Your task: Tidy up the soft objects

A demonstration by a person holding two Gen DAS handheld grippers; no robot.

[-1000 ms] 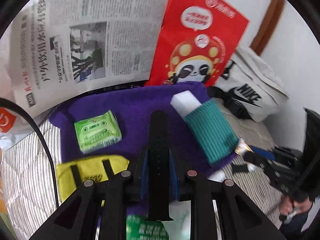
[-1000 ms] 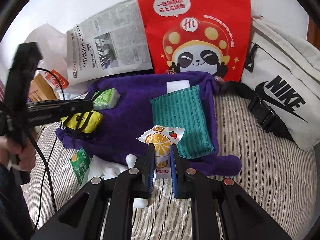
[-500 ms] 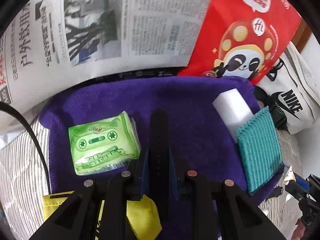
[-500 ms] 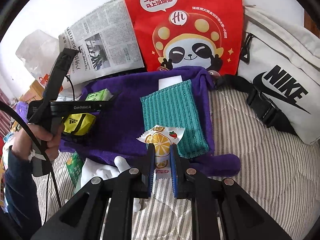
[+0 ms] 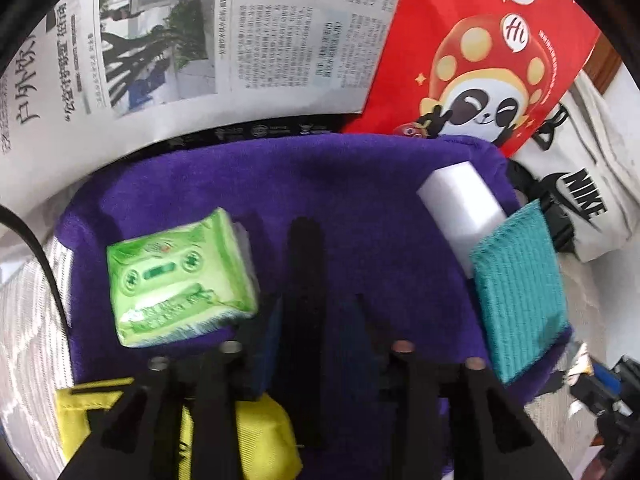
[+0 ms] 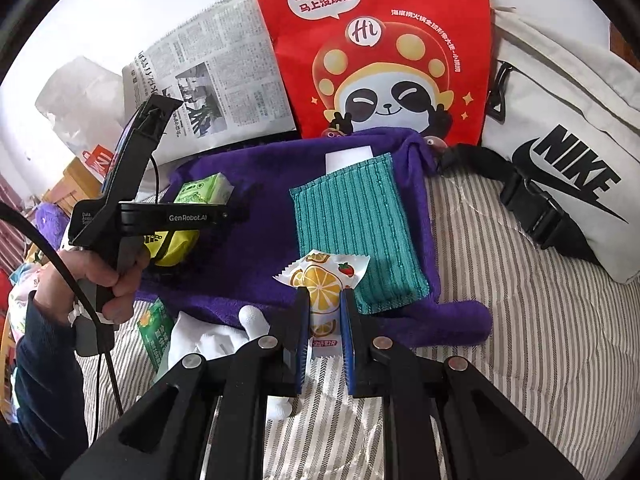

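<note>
A purple towel [image 5: 280, 184] lies on the striped bed, also in the right wrist view [image 6: 256, 264]. On it sit a green tissue pack [image 5: 176, 280], a white sponge block [image 5: 460, 204] and a teal cloth [image 5: 520, 292]. My left gripper [image 5: 316, 320] hangs low over the towel with a black strap [image 5: 304, 280] between its jaws, which have spread apart; the view is blurred. My right gripper [image 6: 324, 304] is shut on an orange-print snack packet [image 6: 320, 280] near the towel's front edge.
A yellow pouch [image 5: 248, 432] lies at the towel's near left. A newspaper [image 5: 200, 40] and a red panda bag [image 5: 480, 52] lean at the back. A white Nike bag [image 6: 560, 152] lies right. White gloves [image 6: 216, 340] and a green packet [image 6: 154, 328] lie in front.
My left gripper has moved forward and lower over the towel and its jaws have widened around the black strap. My right gripper has held the snack packet almost still.
</note>
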